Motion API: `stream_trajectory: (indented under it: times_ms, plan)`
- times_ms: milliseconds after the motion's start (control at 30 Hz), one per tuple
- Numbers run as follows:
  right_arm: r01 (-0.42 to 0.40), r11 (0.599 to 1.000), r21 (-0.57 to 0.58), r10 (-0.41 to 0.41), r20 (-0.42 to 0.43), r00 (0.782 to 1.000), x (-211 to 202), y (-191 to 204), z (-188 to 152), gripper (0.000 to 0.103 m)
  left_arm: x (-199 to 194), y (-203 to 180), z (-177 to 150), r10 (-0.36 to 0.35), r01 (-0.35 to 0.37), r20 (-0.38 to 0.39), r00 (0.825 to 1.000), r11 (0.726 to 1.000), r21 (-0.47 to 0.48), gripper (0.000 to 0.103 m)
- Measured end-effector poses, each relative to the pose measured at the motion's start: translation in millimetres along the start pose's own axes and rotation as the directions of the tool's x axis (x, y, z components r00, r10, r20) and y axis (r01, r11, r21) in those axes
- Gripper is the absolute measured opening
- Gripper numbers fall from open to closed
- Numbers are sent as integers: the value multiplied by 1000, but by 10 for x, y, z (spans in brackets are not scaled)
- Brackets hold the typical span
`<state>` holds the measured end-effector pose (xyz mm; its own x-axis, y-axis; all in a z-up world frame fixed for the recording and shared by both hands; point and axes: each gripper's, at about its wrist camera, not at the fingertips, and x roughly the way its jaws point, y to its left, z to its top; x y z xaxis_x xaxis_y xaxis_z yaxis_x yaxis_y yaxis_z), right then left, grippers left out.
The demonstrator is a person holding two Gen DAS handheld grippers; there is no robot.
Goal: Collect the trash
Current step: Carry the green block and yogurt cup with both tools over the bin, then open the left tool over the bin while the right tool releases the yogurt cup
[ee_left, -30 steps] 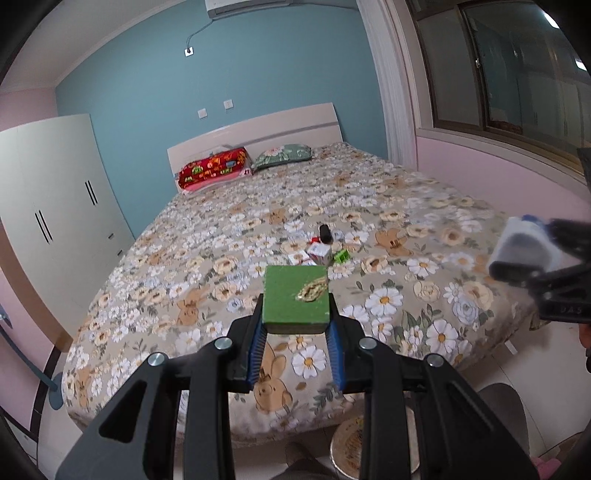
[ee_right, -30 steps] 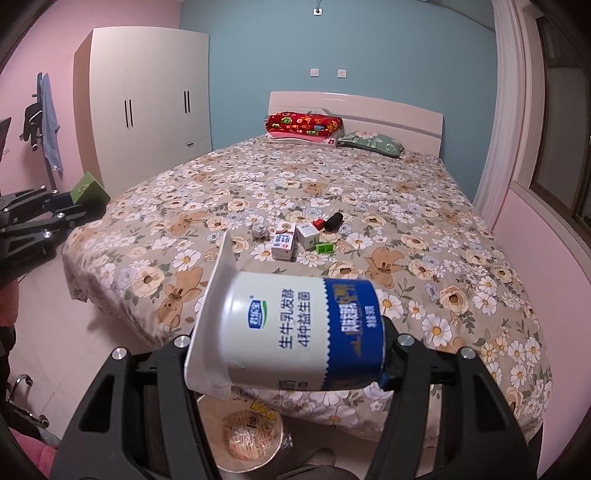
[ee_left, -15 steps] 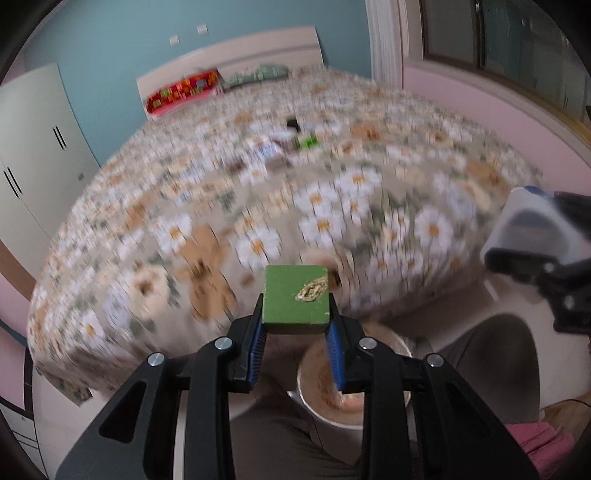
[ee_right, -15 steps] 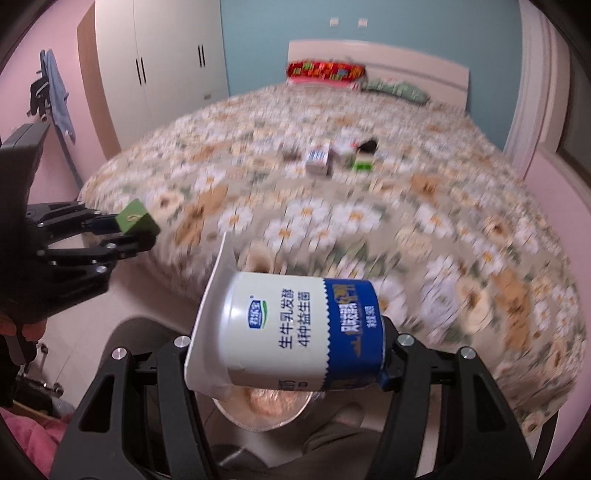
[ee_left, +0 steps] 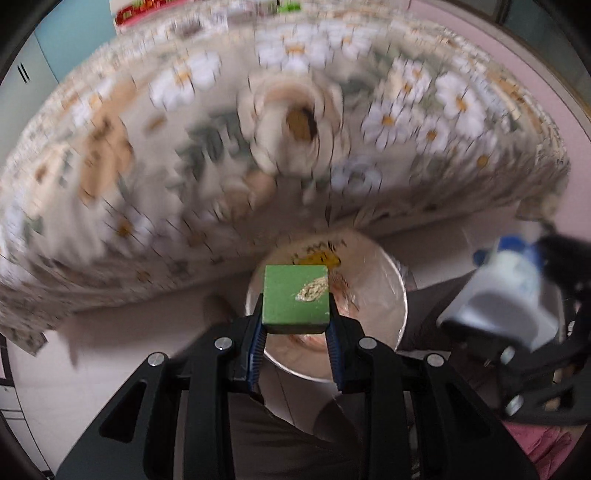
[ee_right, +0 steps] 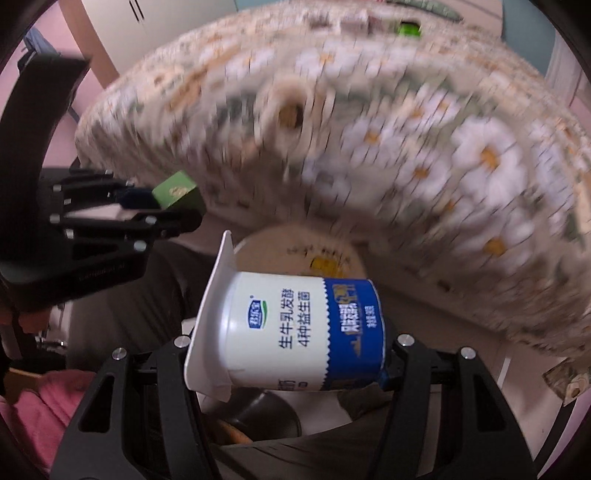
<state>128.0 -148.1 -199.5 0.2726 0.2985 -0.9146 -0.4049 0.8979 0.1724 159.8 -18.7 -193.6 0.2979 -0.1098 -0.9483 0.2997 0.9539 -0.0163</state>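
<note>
Trash is sitting in both of my grippers. My left gripper (ee_left: 295, 325) is pinching a small green box (ee_left: 295, 295) between its blue pads, and the box is hanging right over the mouth of a round bin (ee_left: 384, 295) on the floor. My right gripper (ee_right: 291, 354) is clamping a white and blue yogurt cup (ee_right: 295, 332) sideways, its square rim pointing to the left of the right wrist view, and that cup is also hovering above the bin (ee_right: 280, 243).

I am seeing the right gripper (ee_left: 554, 295) from the left wrist camera too, off to the right of the bin, with the yogurt cup (ee_left: 506, 295) tilted in its grip. From the right wrist camera the left gripper (ee_right: 173, 210) is showing at the left with the green box (ee_right: 177, 192) at its tip, well apart from the cup.

Beyond the bin, a bed with a flowered cover (ee_left: 184, 147) is filling most of both views, badly blurred, and its hanging edge is coming close to the far rim of the bin. More small items, one bright green (ee_right: 410, 27), are lying far up on the bed (ee_right: 443, 147). Dark trouser legs (ee_left: 288, 443) are crowding the floor around the bin on the near side, and something pink (ee_right: 33, 406) is showing low at the left.
</note>
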Motion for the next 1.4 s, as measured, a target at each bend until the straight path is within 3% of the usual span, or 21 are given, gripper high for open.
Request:
stream_trajectory:
  times_ms: [267, 600, 800, 1200, 1233, 1333, 1400]
  plan:
    - [-15, 999, 46, 22, -147, 989, 757, -87, -143, 62, 683, 54, -13, -14, 6, -122, 992, 998, -67, 32]
    - [-13, 994, 108, 44, -291, 956, 1544, -168, -200, 62, 1386, 57, -18, -22, -3, -236, 972, 994, -105, 32]
    - [-10, 994, 105, 47, -363, 931, 1851, -159, -289, 62, 1670, 39, -62, -45, 10, -284, 958, 992, -124, 32]
    - [-28, 981, 190, 105, -410, 906, 2187, -267, -291, 62, 2123, 85, -51, -87, 22, -375, 923, 985, -172, 32]
    - [-29, 980, 199, 112, -417, 902, 2223, -286, -295, 63, 2150, 76, -53, -91, 26, -384, 919, 985, -172, 33]
    - [-11, 975, 224, 114, -454, 883, 2356, -361, -326, 64, 2231, 39, -78, -80, 16, -406, 910, 987, -160, 56]
    - [-4, 974, 228, 111, -458, 882, 2367, -392, -338, 65, 2239, 8, -70, -63, 6, -395, 917, 990, -144, 58]
